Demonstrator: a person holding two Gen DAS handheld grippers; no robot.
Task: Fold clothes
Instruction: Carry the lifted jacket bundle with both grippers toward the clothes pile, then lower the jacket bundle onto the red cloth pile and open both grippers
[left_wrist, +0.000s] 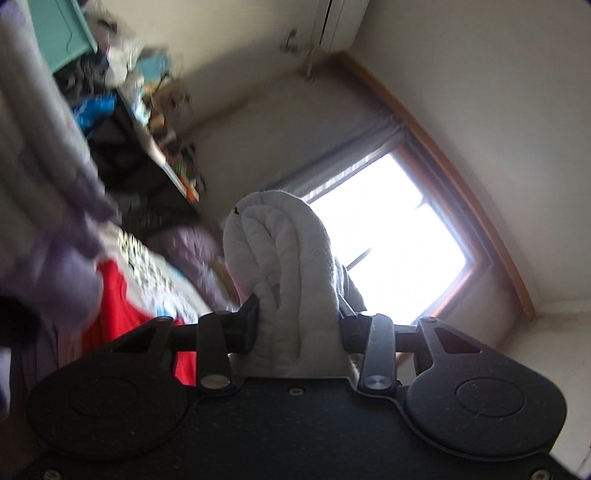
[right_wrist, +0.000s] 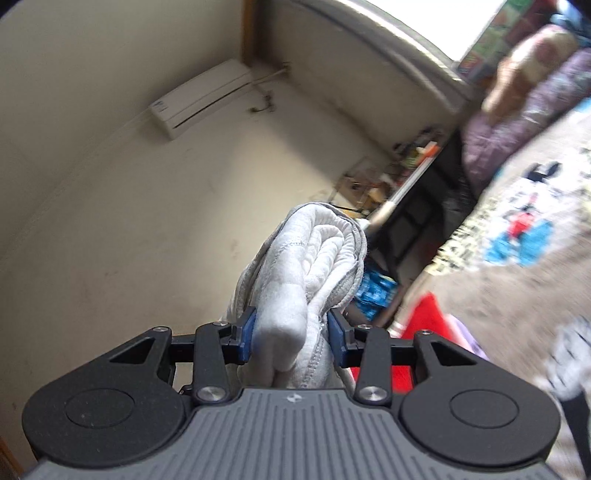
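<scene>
where pads pinch, bunched fleecy garment

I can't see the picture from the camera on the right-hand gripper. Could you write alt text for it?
The right gripper, with blue pads, is shut on a thick bunched fold of a light grey garment, raised toward a cream wall. A wall air conditioner hangs upper left; a bed with a cartoon-print cover and red cloth blur past on the right.

Garment: white to pale grey, quilted fleece. Red cloth on bed. Bedsheet: beige, cartoon print in blue, red, black. Purple quilt. Teal box. Walls cream. Window frame orange-brown wood.
</scene>
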